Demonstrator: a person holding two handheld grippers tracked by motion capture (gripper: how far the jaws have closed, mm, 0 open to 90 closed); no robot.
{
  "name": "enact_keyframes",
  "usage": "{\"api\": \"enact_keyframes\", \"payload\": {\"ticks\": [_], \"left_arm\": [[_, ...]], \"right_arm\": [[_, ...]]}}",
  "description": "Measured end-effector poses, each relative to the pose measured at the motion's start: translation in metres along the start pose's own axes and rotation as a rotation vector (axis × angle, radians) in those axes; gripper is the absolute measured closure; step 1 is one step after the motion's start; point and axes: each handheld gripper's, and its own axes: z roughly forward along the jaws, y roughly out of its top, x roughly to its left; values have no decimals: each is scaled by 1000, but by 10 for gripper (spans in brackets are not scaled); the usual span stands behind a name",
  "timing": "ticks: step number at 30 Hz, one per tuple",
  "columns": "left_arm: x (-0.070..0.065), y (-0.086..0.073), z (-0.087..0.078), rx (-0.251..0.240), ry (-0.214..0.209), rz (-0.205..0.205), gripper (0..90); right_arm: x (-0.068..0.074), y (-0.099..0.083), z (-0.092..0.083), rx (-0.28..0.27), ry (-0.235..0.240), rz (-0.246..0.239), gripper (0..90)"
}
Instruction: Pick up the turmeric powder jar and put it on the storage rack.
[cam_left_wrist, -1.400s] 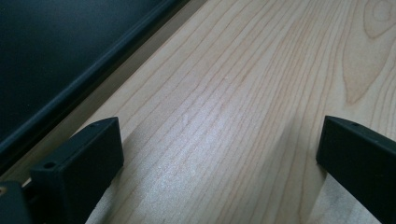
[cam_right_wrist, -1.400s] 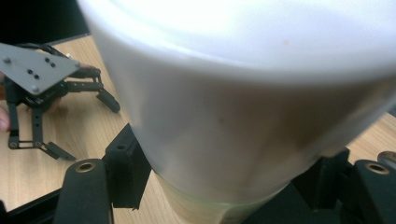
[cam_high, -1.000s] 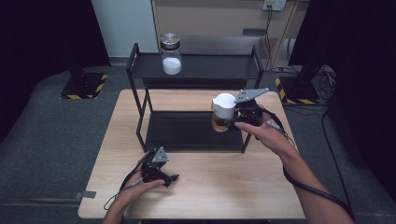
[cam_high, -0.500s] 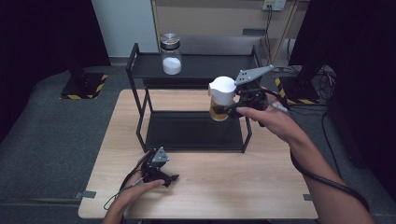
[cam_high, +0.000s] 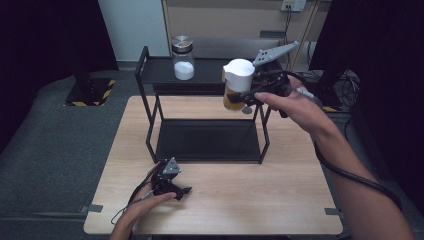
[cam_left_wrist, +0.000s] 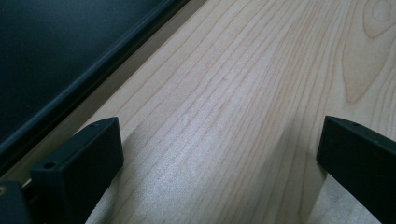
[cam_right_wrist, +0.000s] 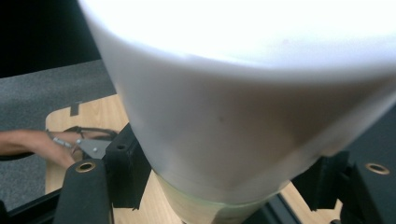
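A jar with a big white cap and an amber lower part (cam_high: 237, 82) hangs in the air at the right end of the black rack's top shelf (cam_high: 210, 75). My right gripper (cam_high: 239, 98) is shut on it just below the cap. In the right gripper view the white cap (cam_right_wrist: 243, 93) looms close, with the two black jaws pressed on either side of the jar's body (cam_right_wrist: 210, 205). My left gripper (cam_high: 181, 191) rests on the wooden table (cam_high: 260, 190) near its front edge. In the left gripper view the left gripper (cam_left_wrist: 219, 144) is open over bare wood.
A glass jar with a metal lid and white powder (cam_high: 183, 59) stands on the left part of the top shelf. The rack's lower shelf (cam_high: 207, 140) lies flat and dark under it. Grey floor surrounds the table.
My right gripper has risen with the white-capped jar from the lower shelf's level up to the top shelf's height. The left hand has stayed in place.
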Motion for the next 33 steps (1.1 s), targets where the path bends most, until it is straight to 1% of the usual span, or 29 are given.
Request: {"api": "enact_keyframes", "payload": {"ticks": [7,15,22,24,26,33], "left_arm": [[0,0,0,0,0,0,0],[1,0,0,1,-2,2,0],[1,0,0,1,-5,5,0],[2,1,0,1,-7,7,0],[2,1,0,1,-8,6,0],[3,1,0,1,-10,9,0]], "right_arm": [[-9,20,-4,-5,-29,1,319],[-23,32,0,-19,-41,18,319],[-37,42,11,-8,-57,37,320],[-40,46,16,4,-66,37,320],[-44,47,20,2,-63,46,320],[-51,53,37,23,-73,50,320]]}}
